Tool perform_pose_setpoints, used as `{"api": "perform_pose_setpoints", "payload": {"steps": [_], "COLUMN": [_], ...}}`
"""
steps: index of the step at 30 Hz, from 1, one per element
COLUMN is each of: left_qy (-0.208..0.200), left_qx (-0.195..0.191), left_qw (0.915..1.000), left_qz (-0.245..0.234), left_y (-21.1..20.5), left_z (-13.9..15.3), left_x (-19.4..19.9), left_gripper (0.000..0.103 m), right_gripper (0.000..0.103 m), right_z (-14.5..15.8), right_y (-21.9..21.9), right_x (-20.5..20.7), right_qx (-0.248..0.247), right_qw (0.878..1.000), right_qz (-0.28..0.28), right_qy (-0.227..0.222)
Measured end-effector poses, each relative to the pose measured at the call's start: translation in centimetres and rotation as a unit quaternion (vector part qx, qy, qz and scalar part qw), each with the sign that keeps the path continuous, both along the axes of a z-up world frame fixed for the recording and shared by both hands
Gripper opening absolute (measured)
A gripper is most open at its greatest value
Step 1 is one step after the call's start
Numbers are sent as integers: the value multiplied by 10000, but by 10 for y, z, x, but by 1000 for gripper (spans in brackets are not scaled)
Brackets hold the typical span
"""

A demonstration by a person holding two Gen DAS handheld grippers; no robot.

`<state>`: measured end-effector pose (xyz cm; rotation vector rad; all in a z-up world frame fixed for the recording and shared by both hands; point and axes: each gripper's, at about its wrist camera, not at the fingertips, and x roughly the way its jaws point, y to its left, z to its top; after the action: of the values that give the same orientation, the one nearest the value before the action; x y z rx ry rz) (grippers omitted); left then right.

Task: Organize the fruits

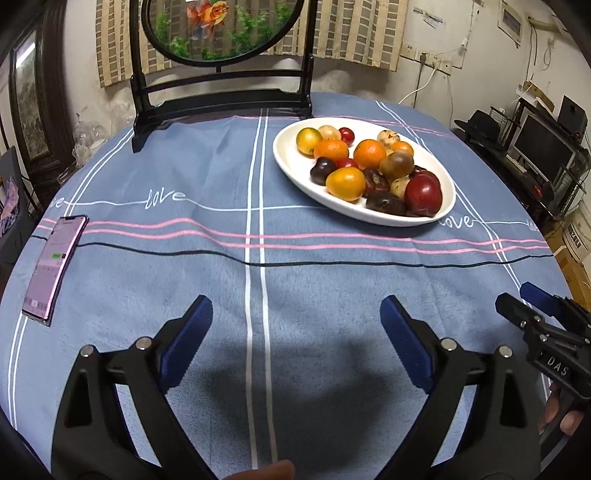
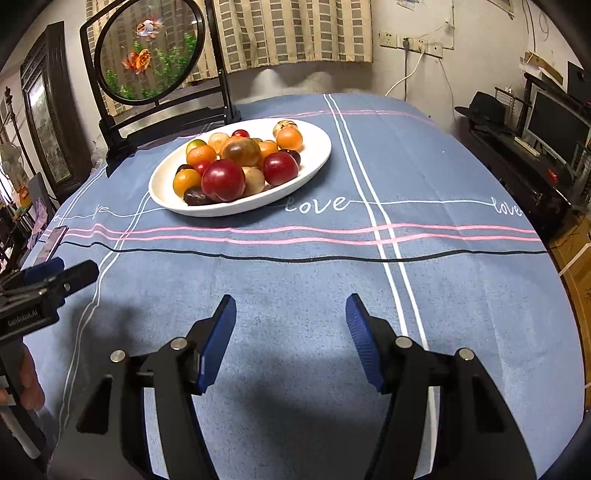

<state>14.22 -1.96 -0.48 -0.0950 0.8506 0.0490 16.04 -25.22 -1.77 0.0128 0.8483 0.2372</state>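
Observation:
A white oval plate [image 1: 291,162] [image 2: 162,188] sits on the blue tablecloth, piled with several fruits: oranges [image 1: 369,153], dark plums [image 1: 322,170] and a big red plum [image 1: 423,195] [image 2: 222,180]. My left gripper [image 1: 295,314] hangs over bare cloth in front of the plate, jaws wide apart with nothing between them. My right gripper [image 2: 291,314] hovers over the cloth to the right of the plate, open and empty too. Each gripper shows at the edge of the other's view: the right gripper [image 1: 517,301] and the left gripper [image 2: 62,271].
A phone [image 1: 55,266] lies at the left edge of the table. A black wooden stand with a round fish picture [image 1: 221,29] stands behind the plate. A thin black cable [image 1: 332,263] runs across the cloth. Shelves with a monitor [image 1: 543,147] stand at the right.

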Motion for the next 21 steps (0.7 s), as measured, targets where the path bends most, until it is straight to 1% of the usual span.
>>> {"api": "perform_pose_setpoints", "payload": {"steps": [5,9,13,16,21], "left_qy": [58,65,161,177,139], "left_qx": [-135,-147,-223,-164,-124], "left_qw": [9998,9998,9996,9997,9998], "left_qz": [100,65,-22,-95,-104], "left_y": [7,8,4,0,-2], "left_z": [-12,-18,-21,-20,-18], "left_x": [3,2,1,0,-2], "left_gripper": [94,94,94,95,100], "right_gripper": [62,62,62,62,62], "right_z": [-6,-12,-12,-14,-13], "right_y": [8,4,1,3,1], "right_x": [6,7,4,3,2], "right_qx": [-81,29,67,-23,29], "right_qw": [9999,9999,9998,9998,9997], "right_qz": [108,144,191,218,224], "right_qy": [16,70,-1,32,68]}}
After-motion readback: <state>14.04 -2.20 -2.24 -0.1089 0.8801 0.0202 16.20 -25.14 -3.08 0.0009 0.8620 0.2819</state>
